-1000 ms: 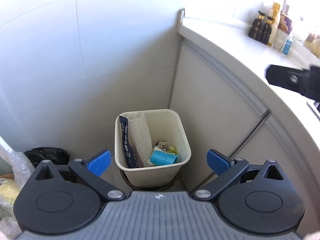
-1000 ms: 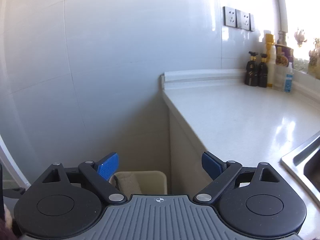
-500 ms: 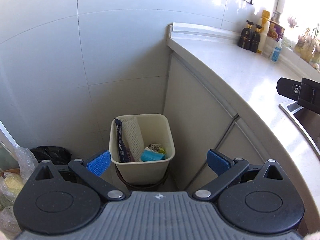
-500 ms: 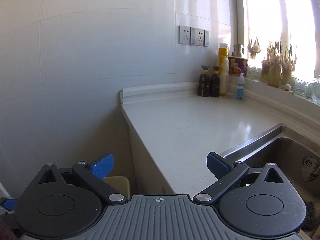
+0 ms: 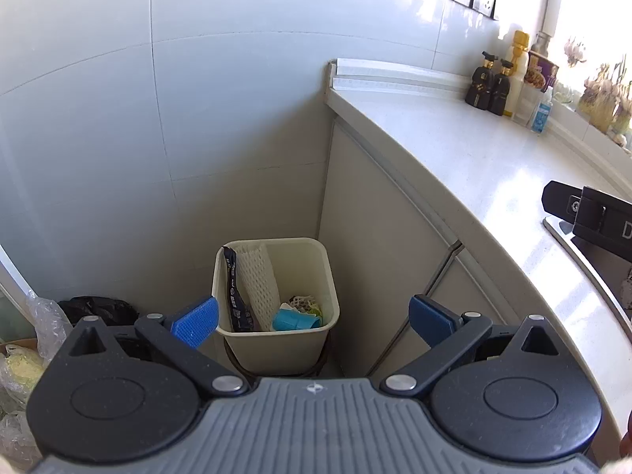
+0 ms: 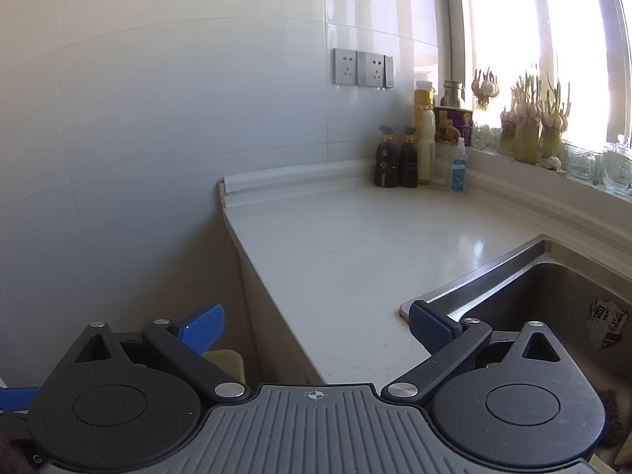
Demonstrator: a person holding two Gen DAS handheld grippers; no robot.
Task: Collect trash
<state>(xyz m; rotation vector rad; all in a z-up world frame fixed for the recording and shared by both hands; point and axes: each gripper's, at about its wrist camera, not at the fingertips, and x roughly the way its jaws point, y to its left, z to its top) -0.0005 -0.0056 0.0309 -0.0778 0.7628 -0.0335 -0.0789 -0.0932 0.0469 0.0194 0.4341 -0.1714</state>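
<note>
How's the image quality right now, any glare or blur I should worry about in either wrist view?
Left wrist view: sharp, the trash bin evenly lit; the countertop shines toward the right; fisheye bends the counter edge. Right wrist view: the window is blown out, the sink dim, no motion blur.

1. A white countertop [image 6: 347,260] is seen running along the tiled wall to the window sill.
2. Two dark bottles [image 6: 397,158] are stood side by side at the back corner; a pale bottle with a yellow cap [image 6: 423,134] and a small clear bottle with a blue label [image 6: 459,166] are set just beside them.
3. Wall sockets [image 6: 361,67] are mounted above.
4. Sprouting garlic bulbs in jars [image 6: 529,126] are lined on the sill.
5. A steel sink [image 6: 553,276] is set into the counter.
</note>
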